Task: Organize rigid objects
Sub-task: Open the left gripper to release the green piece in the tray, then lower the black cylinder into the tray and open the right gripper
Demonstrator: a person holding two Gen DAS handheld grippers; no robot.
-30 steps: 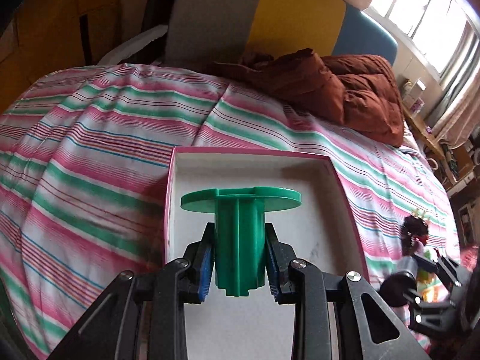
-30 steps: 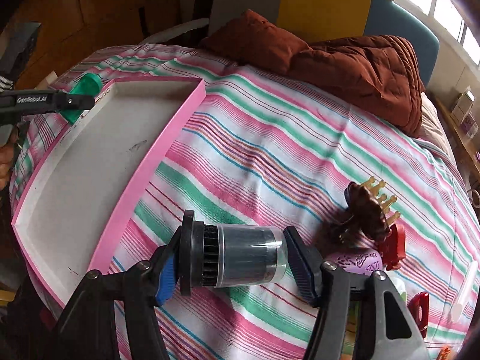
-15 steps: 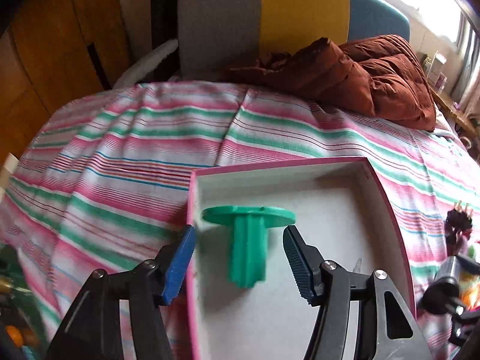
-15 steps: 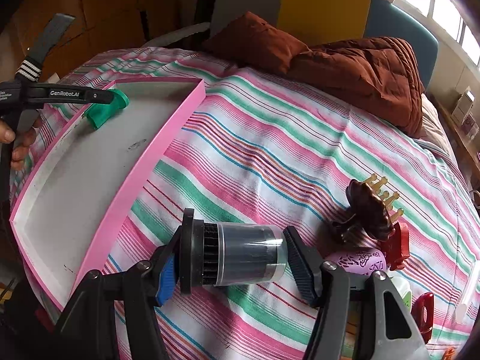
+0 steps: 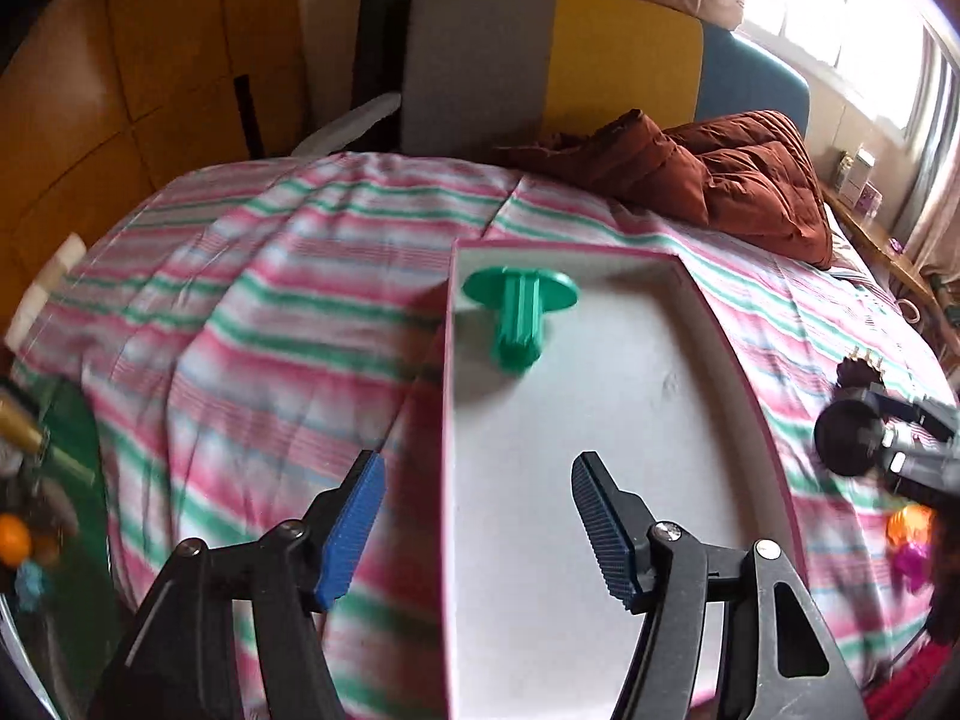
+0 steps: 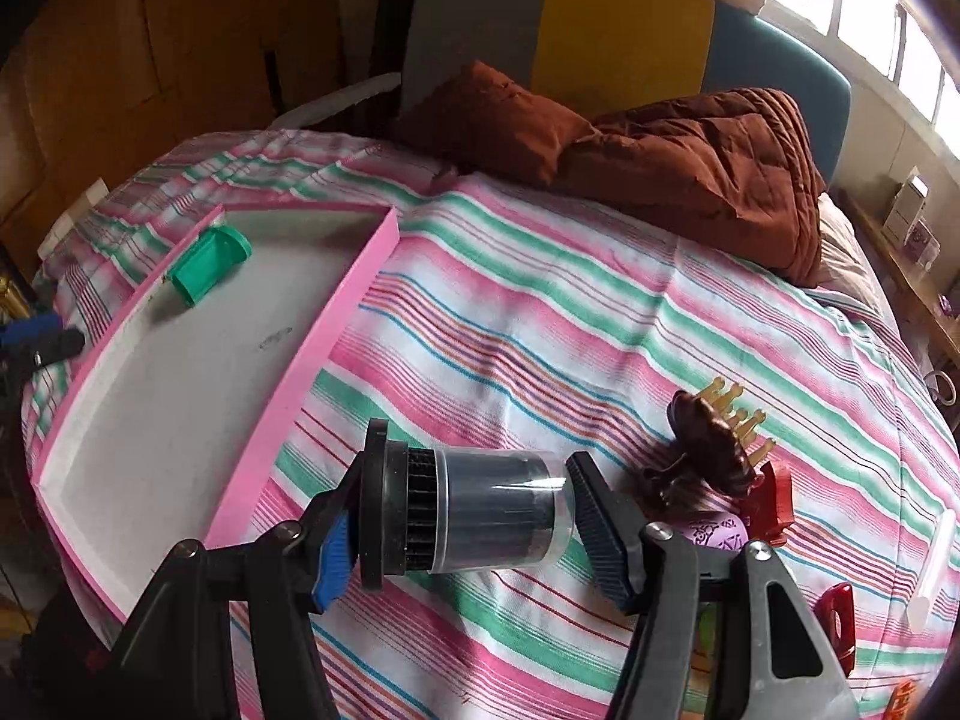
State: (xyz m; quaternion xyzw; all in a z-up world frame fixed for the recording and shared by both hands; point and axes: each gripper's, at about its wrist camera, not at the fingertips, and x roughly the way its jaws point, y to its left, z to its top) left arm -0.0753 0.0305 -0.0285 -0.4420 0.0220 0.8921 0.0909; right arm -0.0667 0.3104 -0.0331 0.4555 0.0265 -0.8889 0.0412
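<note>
Green spool (image 5: 519, 313) lies in pink tray's (image 5: 447, 420) far corner. Left gripper (image 5: 474, 525) is near the tray's near end, jaws opening, nothing between. Right gripper (image 6: 465, 519), beside the tray, clamps black canister (image 6: 474, 517).

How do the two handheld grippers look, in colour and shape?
Both match: the left gripper and the right gripper have black plastic arms shaped like a clamp, with silver screws at the joints. Each has two tapered, ribbed pads, one bright blue and one dark blue. No cables or sleeves are visible.
</note>
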